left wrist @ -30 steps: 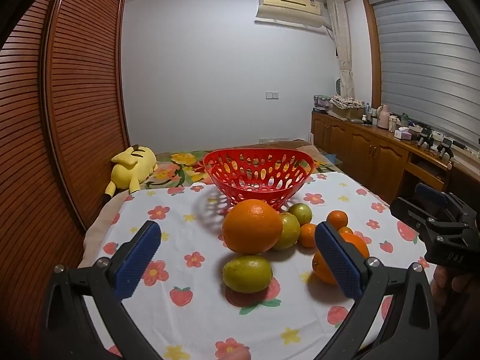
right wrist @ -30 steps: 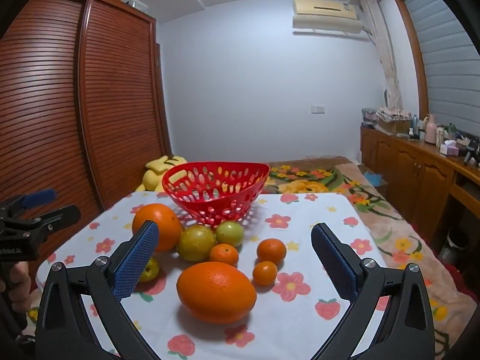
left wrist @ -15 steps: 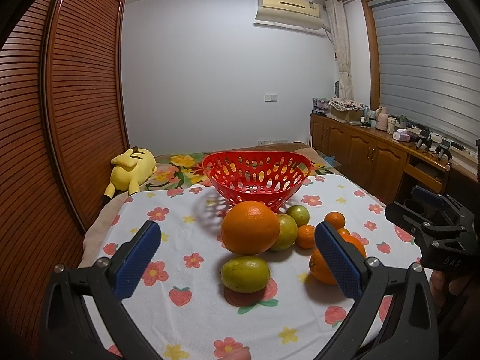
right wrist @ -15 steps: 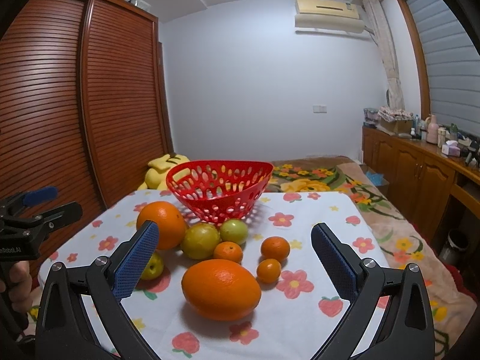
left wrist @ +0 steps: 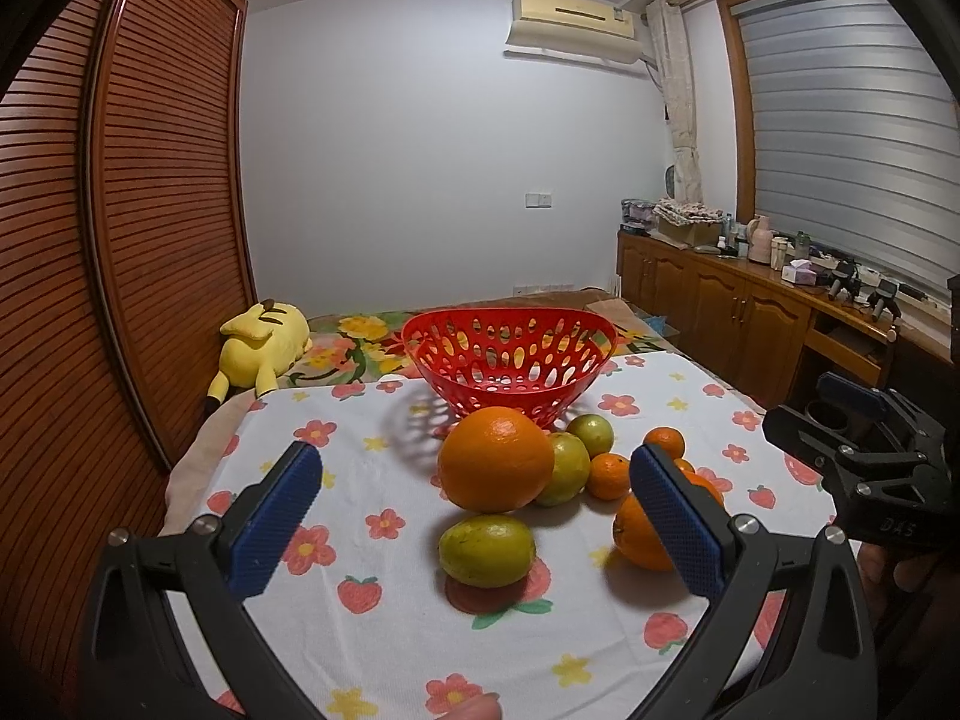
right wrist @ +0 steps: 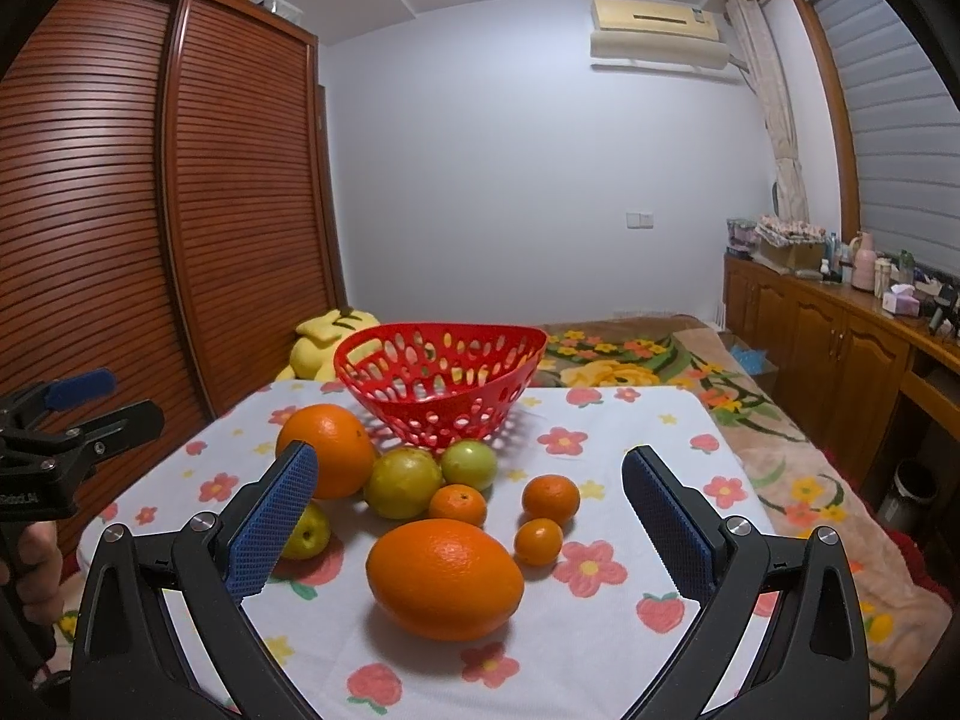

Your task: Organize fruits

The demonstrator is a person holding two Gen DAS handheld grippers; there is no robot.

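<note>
Both claws hung wide apart above the near edge of the surface, and neither one held or touched anything. The left claw [left wrist: 474, 498] had its blue pads spread well to either side of a yellow-green citrus fruit [left wrist: 486, 550], which lay on the flowered tablecloth [left wrist: 360, 420] just ahead of it; the fruit sat clear of both pads. Directly behind that fruit rested a large round orange [left wrist: 495, 459], touching a green-yellow fruit [left wrist: 567, 469] at its right.

The right claw [right wrist: 468, 501] was spread just as wide, its pads framing a large oval orange [right wrist: 444, 578] that lay in the gap without meeting either one. Past it lay three small mandarins: one [right wrist: 457, 504] just behind the oval orange, one [right wrist: 550, 499] to the right, and the smallest [right wrist: 537, 541] close beside the oval orange. Behind these sat a small green fruit [right wrist: 470, 464] near the foot of the red perforated basket [right wrist: 438, 384].

The basket stood at the far middle of the surface, and no fruit showed inside it. All the fruit lay in a loose cluster in front of it. A yellow plush toy [left wrist: 261, 342] lay beyond the surface's far left corner.
</note>
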